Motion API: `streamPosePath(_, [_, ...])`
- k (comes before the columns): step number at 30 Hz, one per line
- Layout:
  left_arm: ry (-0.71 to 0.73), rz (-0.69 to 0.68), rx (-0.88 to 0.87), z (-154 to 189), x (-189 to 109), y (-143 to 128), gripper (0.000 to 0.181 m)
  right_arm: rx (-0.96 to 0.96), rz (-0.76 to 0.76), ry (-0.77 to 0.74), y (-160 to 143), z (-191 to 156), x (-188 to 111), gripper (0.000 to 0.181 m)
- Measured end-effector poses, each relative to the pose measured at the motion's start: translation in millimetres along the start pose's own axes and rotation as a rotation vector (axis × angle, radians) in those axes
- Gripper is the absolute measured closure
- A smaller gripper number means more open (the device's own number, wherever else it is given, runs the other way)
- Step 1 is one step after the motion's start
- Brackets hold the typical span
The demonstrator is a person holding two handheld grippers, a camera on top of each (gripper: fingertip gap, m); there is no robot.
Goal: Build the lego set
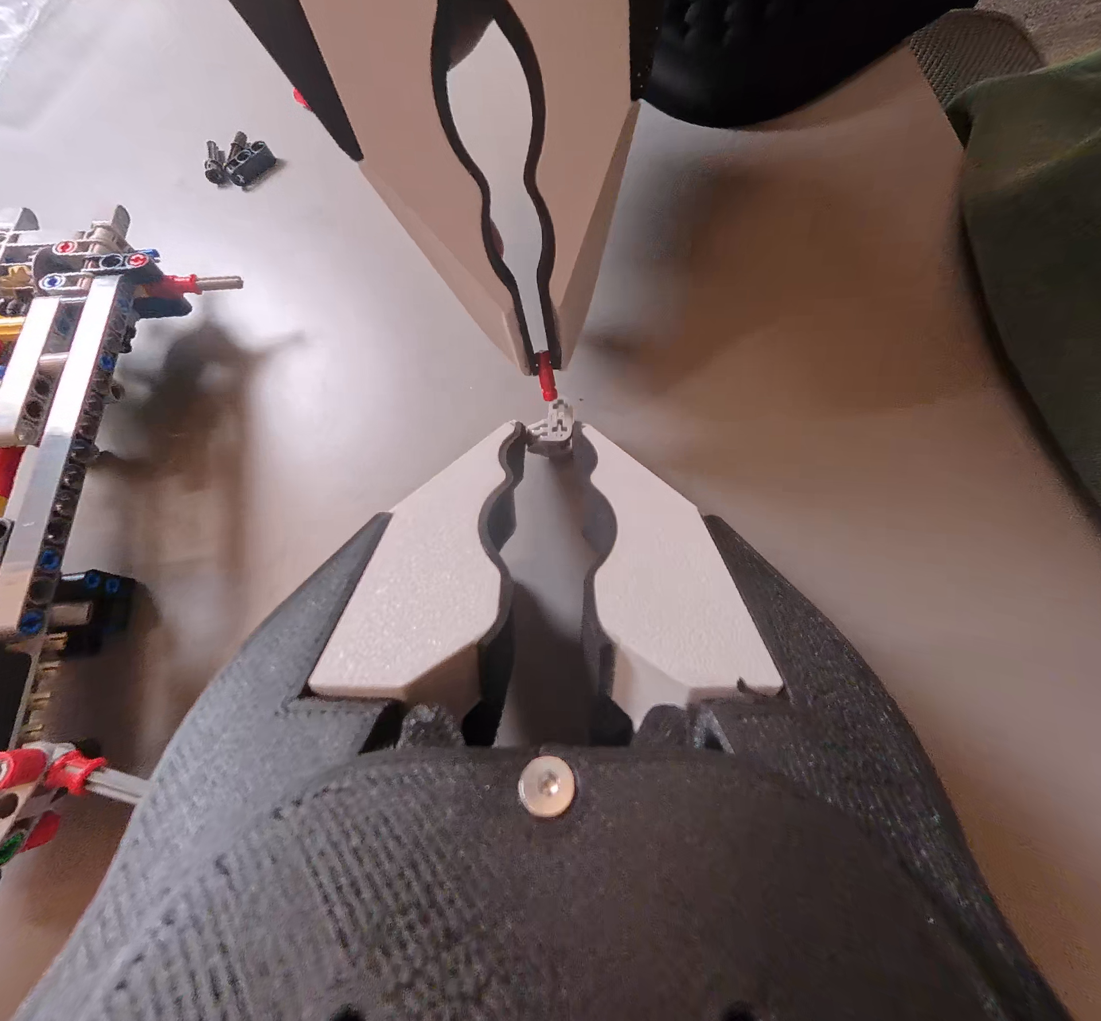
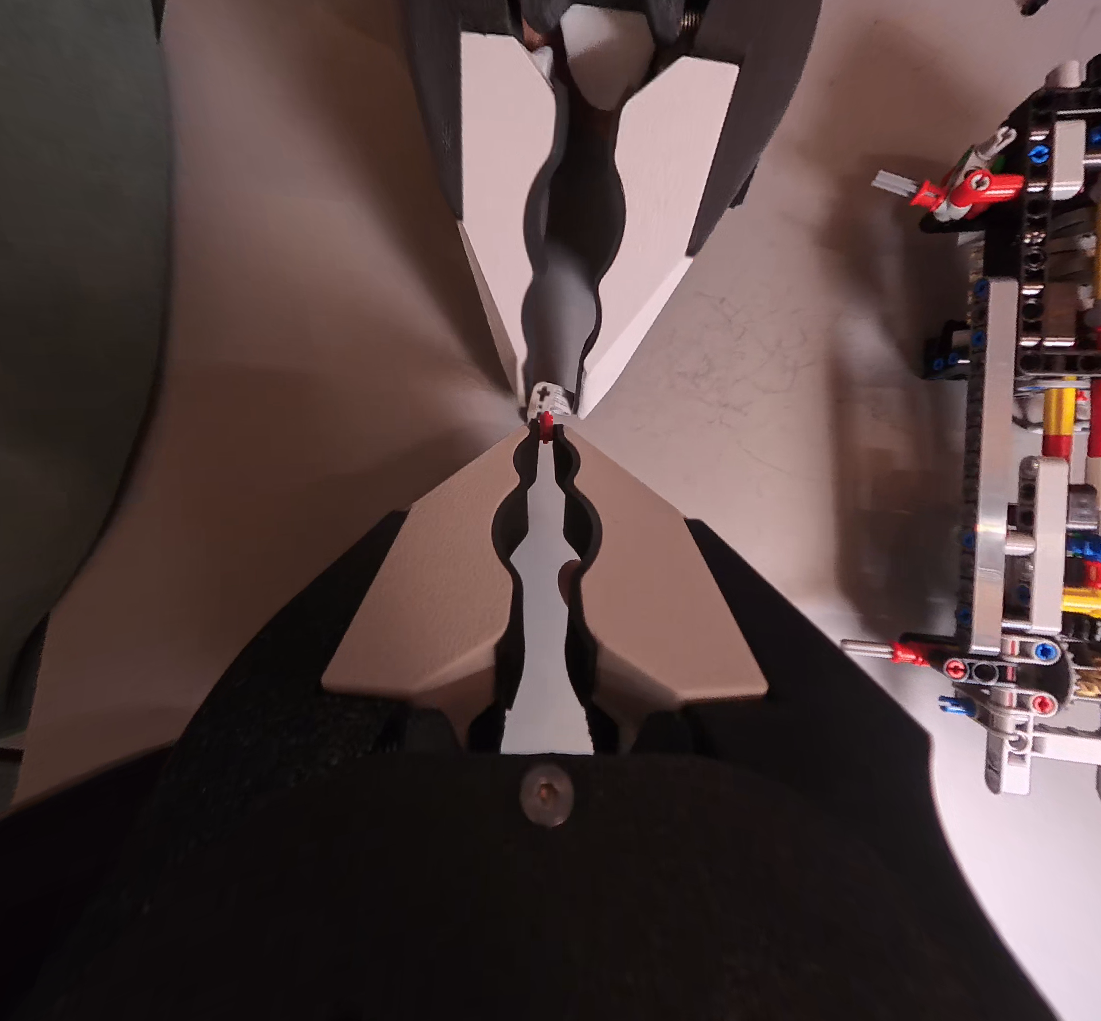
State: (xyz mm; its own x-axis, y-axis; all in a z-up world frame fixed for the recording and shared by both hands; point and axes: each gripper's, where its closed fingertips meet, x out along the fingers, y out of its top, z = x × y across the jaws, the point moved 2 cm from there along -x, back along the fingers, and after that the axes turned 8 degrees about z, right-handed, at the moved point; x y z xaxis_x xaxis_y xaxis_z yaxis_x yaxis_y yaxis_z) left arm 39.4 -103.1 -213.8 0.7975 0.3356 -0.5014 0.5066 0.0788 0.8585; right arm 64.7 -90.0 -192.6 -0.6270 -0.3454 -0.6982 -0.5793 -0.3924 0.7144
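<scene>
Left wrist view, left gripper (image 1: 551,434): clenched on a small pale-grey plastic connector (image 1: 555,426), held above the pale tabletop (image 1: 333,397).
Left wrist view, right gripper (image 1: 543,364): pinches a short red plastic pin (image 1: 546,379); pin tip just short of the connector.
Left wrist view, built model (image 1: 65,397): grey and white beams, well apart at left; loose black pins (image 1: 238,158) beyond.
Right wrist view, joint: red pin (image 2: 545,425) meets connector (image 2: 551,397), cross-shaped hole facing.
Handling (judgement): both parts light, rigid, smooth, prone to slipping or twisting; grip flat sides, push straight.
</scene>
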Motion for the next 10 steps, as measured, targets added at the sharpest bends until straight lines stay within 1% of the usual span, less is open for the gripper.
streamPosePath(10, [0.007,-0.001,0.018,-0.8,1.6,0.5,0.168,-0.044,-0.105,0.023,0.2,-0.5,3.5,0.181])
